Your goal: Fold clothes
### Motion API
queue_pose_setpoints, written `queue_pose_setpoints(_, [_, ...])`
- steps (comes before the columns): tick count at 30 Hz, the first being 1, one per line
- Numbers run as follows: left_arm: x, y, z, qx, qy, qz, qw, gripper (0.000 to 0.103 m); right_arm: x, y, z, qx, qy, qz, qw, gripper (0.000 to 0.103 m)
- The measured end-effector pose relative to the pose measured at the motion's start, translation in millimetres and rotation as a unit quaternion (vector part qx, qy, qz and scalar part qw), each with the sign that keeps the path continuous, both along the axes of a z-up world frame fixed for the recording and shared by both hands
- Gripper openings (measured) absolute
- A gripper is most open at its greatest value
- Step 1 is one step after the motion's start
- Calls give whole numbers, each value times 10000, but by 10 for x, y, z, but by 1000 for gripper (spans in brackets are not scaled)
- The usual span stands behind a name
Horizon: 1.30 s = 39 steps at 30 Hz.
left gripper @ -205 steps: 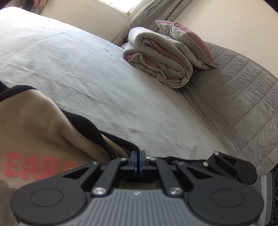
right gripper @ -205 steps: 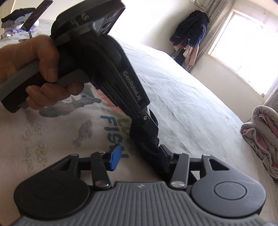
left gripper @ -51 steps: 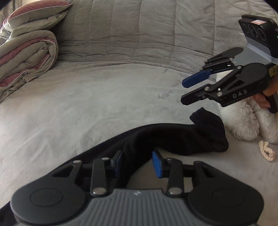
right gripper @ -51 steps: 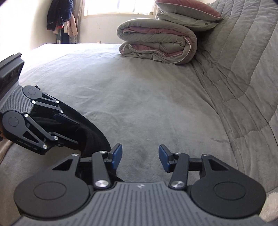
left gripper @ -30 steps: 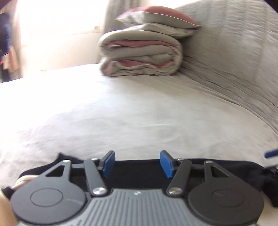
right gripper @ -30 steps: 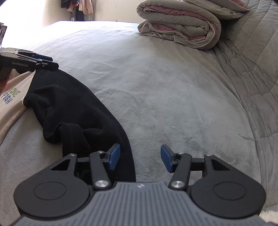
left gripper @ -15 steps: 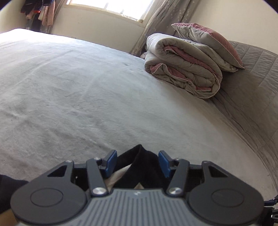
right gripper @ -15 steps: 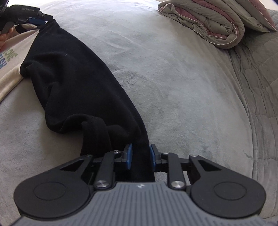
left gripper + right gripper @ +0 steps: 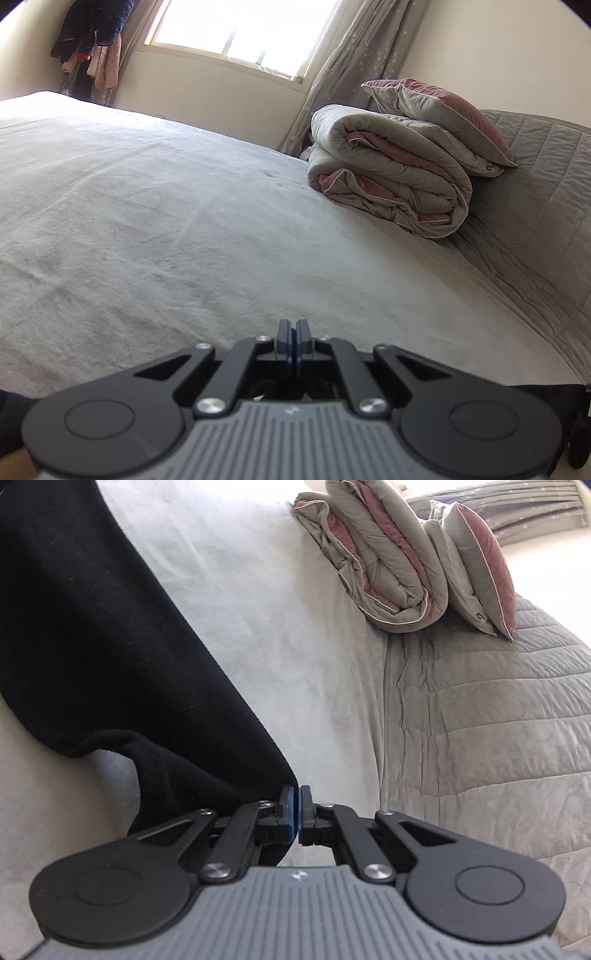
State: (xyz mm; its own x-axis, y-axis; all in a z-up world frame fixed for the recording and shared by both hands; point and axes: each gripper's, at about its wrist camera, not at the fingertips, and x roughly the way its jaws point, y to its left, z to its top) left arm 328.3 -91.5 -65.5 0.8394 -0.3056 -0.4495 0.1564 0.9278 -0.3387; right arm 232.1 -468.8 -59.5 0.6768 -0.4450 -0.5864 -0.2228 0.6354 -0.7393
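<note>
While the right gripper is closed on the edge of the black garment, the cloth hangs from it in a long soft band over the bed. The left gripper is also pressed closed; dark cloth shows just under it, but what it holds I cannot tell. I judge the garment light, limp and not slippery, so it is best taken at hems or corners, kept stretched between both grippers.

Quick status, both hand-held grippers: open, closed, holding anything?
Left hand-held gripper: closed; dark fabric shows behind the blue pads, but a grip cannot be confirmed.
Right hand-held gripper: closed on the edge of the black knit garment.
</note>
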Motion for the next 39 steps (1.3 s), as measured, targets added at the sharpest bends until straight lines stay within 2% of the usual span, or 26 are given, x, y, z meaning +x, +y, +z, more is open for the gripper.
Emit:
queue_pose_setpoints(2, [19,-36,-37,108,67,28,9999,2,125,-91,-80,326,28,-69,9994,1])
queue_pose_setpoints(3, [29,-53,-57,158,103,40,9998,2,187,-137,-124,498,51,-102,9987,7])
queue_pose_setpoints(5, [39,-65,-63,226,133,58,9996,2,178,-279,-24,898,-68,-412,9951,20])
queue_pose_setpoints(6, [40,-62,-55,243,145,66,9996,2,167,-352,34,1100,-135,-578,9922,31])
queue_pose_setpoints(7, [40,-56,-44,252,159,73,9995,3,156,-425,93,1301,-202,-743,9885,39])
queue_pose_setpoints(10, [-21,-27,58,226,42,106,9997,3,123,-644,268,1899,-403,-1235,9732,50])
queue_pose_setpoints(11, [-44,-16,95,215,-3,117,9997,7,112,-717,327,2095,-469,-1397,9666,52])
queue_pose_setpoints(13, [-95,-11,182,77,-115,-25,9999,14,90,-863,444,2483,-600,-1718,9514,52])
queue_pose_setpoints(14, [-125,-18,232,-5,-184,-158,9997,21,62,-904,480,2731,-593,-1864,9419,52])
queue_pose_setpoints(16, [-159,-97,273,-61,-249,-512,9984,29,-2,-972,541,3242,-547,-2143,9198,52])
queue_pose_setpoints(19, [-194,-232,297,-99,-294,-1021,9943,29,-63,-971,535,4042,-427,-2549,8774,52])
queue_pose_setpoints(21, [-196,-321,269,-97,-257,-1253,9917,29,-36,-908,491,4431,-333,-2619,8567,52])
queue_pose_setpoints(23, [-198,-402,244,-70,-217,-1453,9891,29,43,-814,407,4587,-185,-2688,8467,52])
queue_pose_setpoints(24, [-198,-426,234,-49,-194,-1522,9881,29,63,-741,354,4549,-130,-2673,8494,52])
queue_pose_setpoints(27, [-200,-481,211,-41,-110,-1735,9848,29,74,-526,221,3876,-52,-2602,8843,52])
queue_pose_setpoints(30, [-207,-544,194,-12,-27,-1954,9807,29,-80,-553,147,3208,-35,-2728,9070,51])
queue_pose_setpoints(33, [-212,-619,171,73,61,-2135,9769,29,-297,-741,183,2876,22,-2995,9097,51])
queue_pose_setpoints(37, [-223,-721,146,314,157,-2229,9742,30,-519,-822,355,2386,64,-2942,9255,51])
queue_pose_setpoints(39, [-226,-734,150,387,139,-2196,9747,32,-556,-863,467,2452,-51,-2841,9269,52])
